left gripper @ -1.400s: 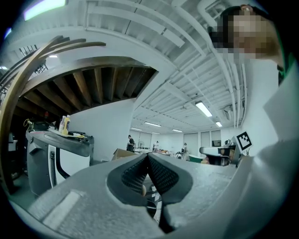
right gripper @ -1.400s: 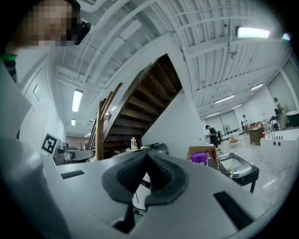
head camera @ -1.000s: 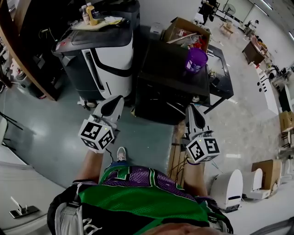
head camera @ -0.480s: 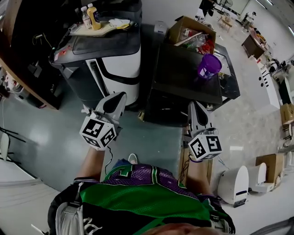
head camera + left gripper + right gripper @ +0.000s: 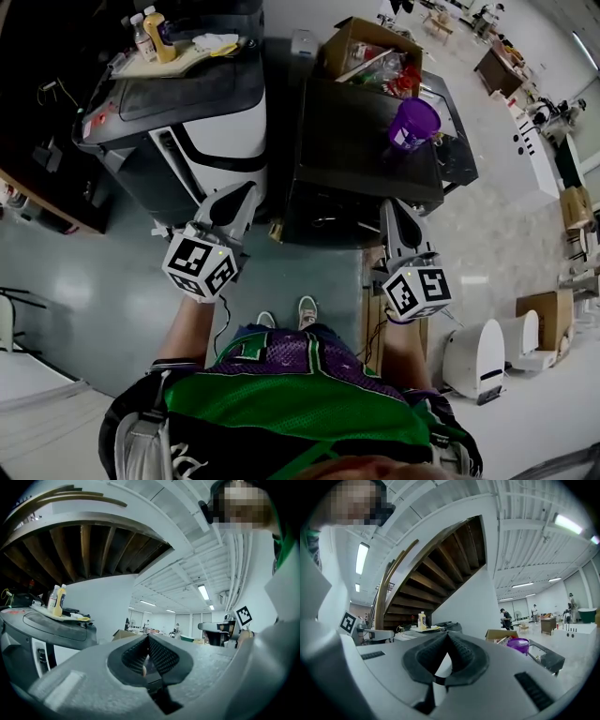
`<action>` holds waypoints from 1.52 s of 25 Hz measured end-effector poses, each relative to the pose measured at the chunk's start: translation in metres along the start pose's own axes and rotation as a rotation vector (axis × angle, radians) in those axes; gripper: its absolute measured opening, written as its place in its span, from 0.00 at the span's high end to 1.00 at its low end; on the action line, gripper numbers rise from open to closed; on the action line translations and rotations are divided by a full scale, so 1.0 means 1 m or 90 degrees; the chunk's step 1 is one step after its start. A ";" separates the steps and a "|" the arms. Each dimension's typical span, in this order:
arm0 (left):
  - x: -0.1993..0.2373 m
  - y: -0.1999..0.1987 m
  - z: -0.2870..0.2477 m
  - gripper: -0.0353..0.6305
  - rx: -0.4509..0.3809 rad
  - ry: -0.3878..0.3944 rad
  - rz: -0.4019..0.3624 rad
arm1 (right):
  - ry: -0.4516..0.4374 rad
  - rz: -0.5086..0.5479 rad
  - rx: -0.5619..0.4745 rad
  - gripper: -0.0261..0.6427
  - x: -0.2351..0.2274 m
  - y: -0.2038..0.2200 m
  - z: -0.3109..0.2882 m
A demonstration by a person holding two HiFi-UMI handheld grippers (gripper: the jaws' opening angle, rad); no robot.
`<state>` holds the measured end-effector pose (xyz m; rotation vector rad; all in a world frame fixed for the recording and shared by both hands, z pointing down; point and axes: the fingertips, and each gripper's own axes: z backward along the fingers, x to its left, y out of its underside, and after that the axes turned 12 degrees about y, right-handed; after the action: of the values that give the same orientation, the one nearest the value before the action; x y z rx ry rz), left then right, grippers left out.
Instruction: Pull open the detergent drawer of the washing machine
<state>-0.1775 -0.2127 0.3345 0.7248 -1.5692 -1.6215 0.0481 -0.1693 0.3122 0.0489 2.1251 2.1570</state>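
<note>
The person is standing before a dark box that I am reading as the washing machine [image 5: 361, 150], a purple cup [image 5: 412, 124] sitting on its top and a white-and-grey machine [image 5: 225, 131] just beside it on the left, carrying a tray [image 5: 187, 61] of bottles. The left gripper [image 5: 240, 195] is pointing level near that lighter machine's front corner, its jaws pressed together at the tips and pinching nothing. The right gripper [image 5: 394, 206] is hovering by the dark box's front right corner, its claw likewise squeezed closed and empty. Neither is touching anything. The detergent drawer is not showing clearly: the shadowed front face is seen steeply from above, so I am guessing it sits along that front's upper edge, on which side I cannot tell.

I am expecting a light, hollow plastic tray running in a snug slot. It should be smooth and a bit slippery on its face, stiff at first, then sliding freely. The place to take it is the recessed lip in its front panel, so a claw is going to need spreading, then hooking that lip and drawing straight and level. A skewed tug is likely to jam it
</note>
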 end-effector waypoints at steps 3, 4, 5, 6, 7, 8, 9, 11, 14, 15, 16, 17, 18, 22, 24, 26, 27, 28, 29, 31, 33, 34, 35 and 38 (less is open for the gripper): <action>-0.004 -0.003 -0.007 0.92 -0.001 0.000 -0.003 | -0.015 0.005 0.004 0.96 -0.003 -0.001 -0.009; -0.005 -0.005 -0.009 0.92 -0.002 0.000 -0.009 | -0.020 0.006 0.003 0.96 -0.003 -0.002 -0.012; -0.006 -0.008 -0.011 0.92 -0.001 -0.002 -0.018 | -0.026 0.005 0.002 0.96 -0.003 -0.003 -0.015; -0.006 -0.010 -0.013 0.92 -0.001 -0.003 -0.027 | -0.034 0.001 0.002 0.96 -0.003 -0.003 -0.018; -0.006 -0.012 -0.016 0.92 -0.002 -0.005 -0.032 | -0.046 -0.004 0.005 0.93 -0.003 -0.001 -0.020; -0.006 -0.012 -0.018 0.92 -0.004 -0.005 -0.034 | -0.058 -0.010 0.010 0.85 -0.002 0.001 -0.022; -0.007 -0.012 -0.020 0.92 -0.005 -0.004 -0.034 | -0.070 -0.016 0.014 0.83 -0.001 0.003 -0.024; -0.009 -0.011 -0.023 0.92 -0.004 -0.002 -0.033 | -0.094 -0.029 0.024 0.76 0.000 0.008 -0.027; -0.011 -0.007 -0.027 0.92 -0.001 0.000 -0.028 | -0.115 -0.031 0.030 0.70 0.000 0.015 -0.032; -0.011 -0.006 -0.028 0.92 0.000 0.000 -0.026 | -0.117 -0.029 0.032 0.70 -0.001 0.018 -0.034; -0.011 -0.004 -0.028 0.92 0.001 -0.002 -0.023 | -0.117 -0.027 0.037 0.70 -0.001 0.021 -0.036; -0.011 -0.002 -0.027 0.92 0.001 -0.003 -0.020 | -0.116 -0.027 0.045 0.70 -0.001 0.025 -0.037; -0.011 0.000 -0.026 0.92 0.002 -0.005 -0.017 | -0.116 -0.028 0.052 0.70 -0.001 0.029 -0.040; -0.012 0.009 -0.027 0.92 0.011 -0.009 -0.008 | -0.133 -0.060 0.082 0.70 -0.007 0.055 -0.054; -0.013 0.015 -0.027 0.92 0.019 -0.010 -0.005 | -0.145 -0.095 0.099 0.70 -0.015 0.078 -0.065; -0.014 0.022 -0.028 0.92 0.025 -0.014 -0.001 | -0.148 -0.118 0.119 0.70 -0.024 0.105 -0.075; -0.015 0.025 -0.028 0.92 0.028 -0.016 0.001 | -0.147 -0.121 0.130 0.70 -0.028 0.120 -0.078; -0.016 0.029 -0.028 0.92 0.031 -0.018 0.004 | -0.146 -0.119 0.144 0.70 -0.032 0.135 -0.081; -0.018 0.032 -0.029 0.92 0.035 -0.020 0.007 | -0.143 -0.113 0.160 0.70 -0.036 0.151 -0.084; -0.020 0.038 -0.030 0.92 0.042 -0.023 0.010 | -0.137 -0.099 0.196 0.70 -0.042 0.183 -0.091; -0.022 0.043 -0.031 0.92 0.048 -0.028 0.013 | -0.132 -0.095 0.230 0.70 -0.047 0.213 -0.096; -0.022 0.045 -0.031 0.92 0.051 -0.032 0.015 | -0.131 -0.094 0.246 0.70 -0.049 0.227 -0.098; -0.022 0.047 -0.030 0.92 0.054 -0.035 0.018 | -0.131 -0.094 0.260 0.70 -0.050 0.240 -0.100; -0.023 0.052 -0.028 0.92 0.063 -0.045 0.020 | -0.136 -0.107 0.293 0.70 -0.051 0.275 -0.106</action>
<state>-0.1346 -0.2077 0.3812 0.6982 -1.7132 -1.5710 0.0716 -0.2836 0.5875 0.1285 2.3487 1.4666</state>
